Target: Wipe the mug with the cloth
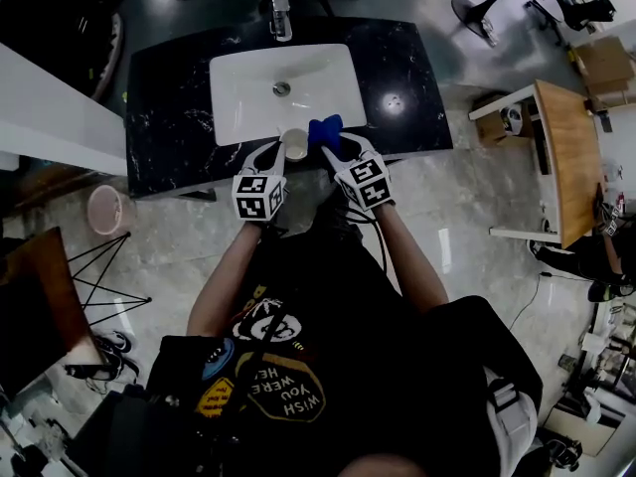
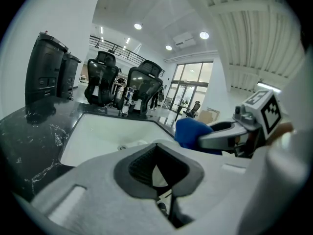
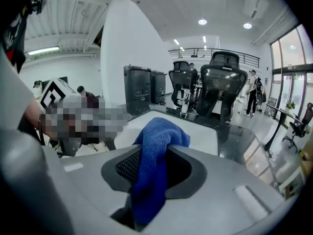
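Observation:
In the head view a pale mug (image 1: 295,145) hangs at the front edge of the white sink (image 1: 238,107), at the tip of my left gripper (image 1: 283,150). My left gripper (image 2: 157,171) looks shut on the mug, of which only a pale sliver (image 2: 155,176) shows between the pads. A blue cloth (image 1: 325,130) bunches just right of the mug, almost touching it. My right gripper (image 1: 334,140) is shut on this cloth (image 3: 157,146), which spills out above and below the pads of the gripper (image 3: 152,173). The left gripper view shows the cloth (image 2: 191,131) close by at right.
The sink sits in a black marble counter (image 1: 402,78) with a faucet (image 1: 281,13) at its far side. A pink bin (image 1: 107,209) stands on the floor at left, a wooden table (image 1: 571,157) at right. Office chairs (image 3: 222,89) stand beyond the counter.

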`<state>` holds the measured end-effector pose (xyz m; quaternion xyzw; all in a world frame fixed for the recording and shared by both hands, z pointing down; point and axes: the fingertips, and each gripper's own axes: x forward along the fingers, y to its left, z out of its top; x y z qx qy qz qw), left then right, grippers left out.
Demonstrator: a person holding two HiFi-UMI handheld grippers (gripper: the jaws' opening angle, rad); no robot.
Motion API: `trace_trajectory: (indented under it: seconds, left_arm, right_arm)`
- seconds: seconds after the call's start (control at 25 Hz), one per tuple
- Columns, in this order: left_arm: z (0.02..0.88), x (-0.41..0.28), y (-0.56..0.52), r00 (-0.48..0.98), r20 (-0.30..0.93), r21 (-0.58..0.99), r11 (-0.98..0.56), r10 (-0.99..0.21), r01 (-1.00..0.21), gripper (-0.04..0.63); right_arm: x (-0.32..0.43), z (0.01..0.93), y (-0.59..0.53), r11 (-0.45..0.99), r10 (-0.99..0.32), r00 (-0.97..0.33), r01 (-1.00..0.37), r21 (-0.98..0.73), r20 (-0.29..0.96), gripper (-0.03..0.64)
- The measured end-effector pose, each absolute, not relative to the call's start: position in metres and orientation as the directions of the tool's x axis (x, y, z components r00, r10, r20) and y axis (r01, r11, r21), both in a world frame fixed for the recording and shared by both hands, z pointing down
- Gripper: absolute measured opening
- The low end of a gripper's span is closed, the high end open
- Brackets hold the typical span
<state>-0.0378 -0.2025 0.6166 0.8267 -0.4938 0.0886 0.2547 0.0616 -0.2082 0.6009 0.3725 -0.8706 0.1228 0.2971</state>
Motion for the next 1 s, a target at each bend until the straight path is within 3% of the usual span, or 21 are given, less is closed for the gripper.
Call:
trace_trajectory:
  seconds: [0.12,0.32,0.52,0.68,0.8,1.0]
  left_arm:
    - [0.617,-0.037,-0.201,0.495,0.398,0.333,-0.381,-0.772,-0.862,0.003]
    - [0.616,-0.036,-0.201,0.494,0.399,0.331,-0.382,-0.772,-0.863,0.003]
    - [0.616,-0.036,-0.202,0.498,0.395,0.333,-0.385,-0.772,-0.861,0.003]
    - [0.617,-0.038,-0.201,0.497,0.395,0.336,-0.382,-0.773,-0.861,0.003]
    - [0.618,-0.037,-0.201,0.495,0.394,0.347,-0.374,-0.774,-0.86,0.003]
    - [0.616,-0.036,-0.201,0.497,0.397,0.343,-0.378,-0.771,-0.86,0.003]
  right_arm:
    - [0.053,0.628,-0.187,0.746,-0.5,-0.537,-0.666,0.022,0.68,0.11]
    - [0.027,0.643,-0.131,0.836,-0.399,-0.632,-0.549,-0.021,0.664,0.11]
    - [0.058,0.603,-0.178,0.749,-0.541,-0.607,-0.663,0.005,0.583,0.109]
    - [0.081,0.601,-0.217,0.697,-0.6,-0.53,-0.714,0.066,0.599,0.109]
    - [0.071,0.626,-0.202,0.735,-0.542,-0.518,-0.674,0.075,0.662,0.109]
    - [0.033,0.646,-0.134,0.85,-0.399,-0.615,-0.526,0.023,0.68,0.109]
